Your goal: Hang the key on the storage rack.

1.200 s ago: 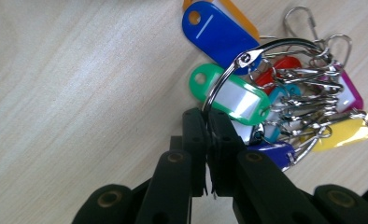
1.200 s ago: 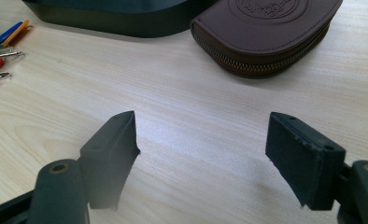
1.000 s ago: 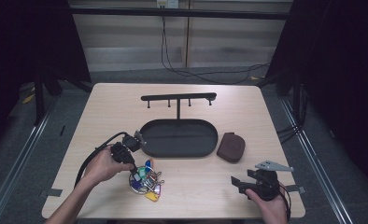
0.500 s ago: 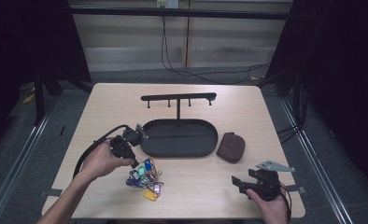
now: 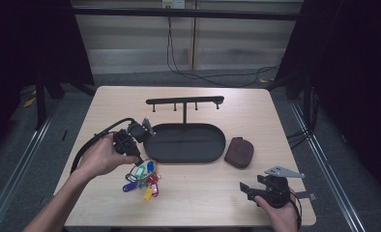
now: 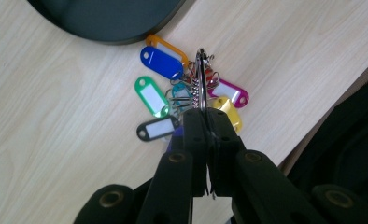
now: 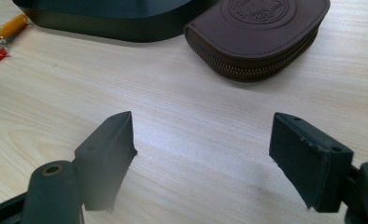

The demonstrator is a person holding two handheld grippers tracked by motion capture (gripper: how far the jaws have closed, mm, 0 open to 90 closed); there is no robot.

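A bunch of keys with coloured plastic tags (image 5: 142, 180) hangs at the front left of the table. My left gripper (image 5: 139, 162) is shut on its metal ring (image 6: 201, 79), with the jaws (image 6: 205, 119) pressed together around the wire. Blue (image 6: 161, 62), green (image 6: 152, 95), yellow and pink tags dangle below the ring, over the wood. My right gripper (image 5: 249, 188) rests near the front right edge, open with nothing between its pads (image 7: 203, 135). It faces a brown zip pouch (image 7: 261, 32).
A black oval tray (image 5: 217, 145) lies at the table's middle, with a black T-shaped hook rack (image 5: 184, 101) standing behind it. The brown pouch (image 5: 240, 152) sits just right of the tray. The table's near edge runs close behind the keys (image 6: 313, 126).
My left hand has risen and drawn the key bunch up by its ring, a little closer to the tray. The right gripper has stayed where it was.
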